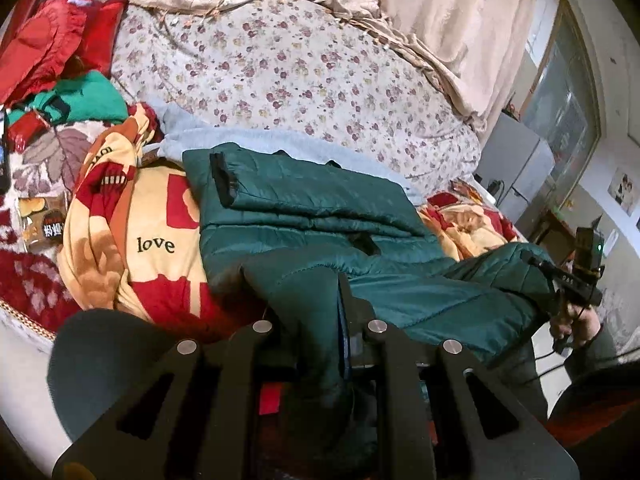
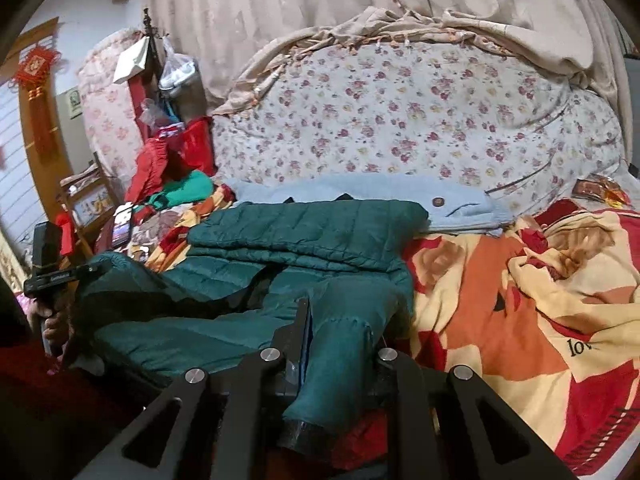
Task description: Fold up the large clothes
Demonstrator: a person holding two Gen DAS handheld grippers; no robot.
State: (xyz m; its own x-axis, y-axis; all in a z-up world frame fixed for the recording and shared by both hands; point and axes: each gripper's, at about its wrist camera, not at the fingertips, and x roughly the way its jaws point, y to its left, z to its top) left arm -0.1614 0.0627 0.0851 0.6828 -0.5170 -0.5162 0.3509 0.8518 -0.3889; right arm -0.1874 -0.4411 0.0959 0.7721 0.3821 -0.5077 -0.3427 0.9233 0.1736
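A dark green quilted jacket (image 1: 320, 208) lies partly folded on the bed, a sleeve with a black cuff laid across its top. It also shows in the right wrist view (image 2: 304, 232). My left gripper (image 1: 320, 304) is shut on the jacket's near left edge, fabric bunched between its jaws. My right gripper (image 2: 336, 320) is shut on the jacket's near right edge, fabric draped over its jaws. Each gripper shows in the other's view, the right one (image 1: 576, 280) and the left one (image 2: 52, 276), holding the hem up between them.
A red and yellow "love" blanket (image 1: 152, 248) covers the bed (image 2: 520, 300). A light blue garment (image 2: 360, 188) lies behind the jacket. A floral quilt (image 1: 280, 72) is piled at the back. Red and green clothes (image 1: 60, 60) lie at the left. A fridge (image 1: 516, 168) stands at the right.
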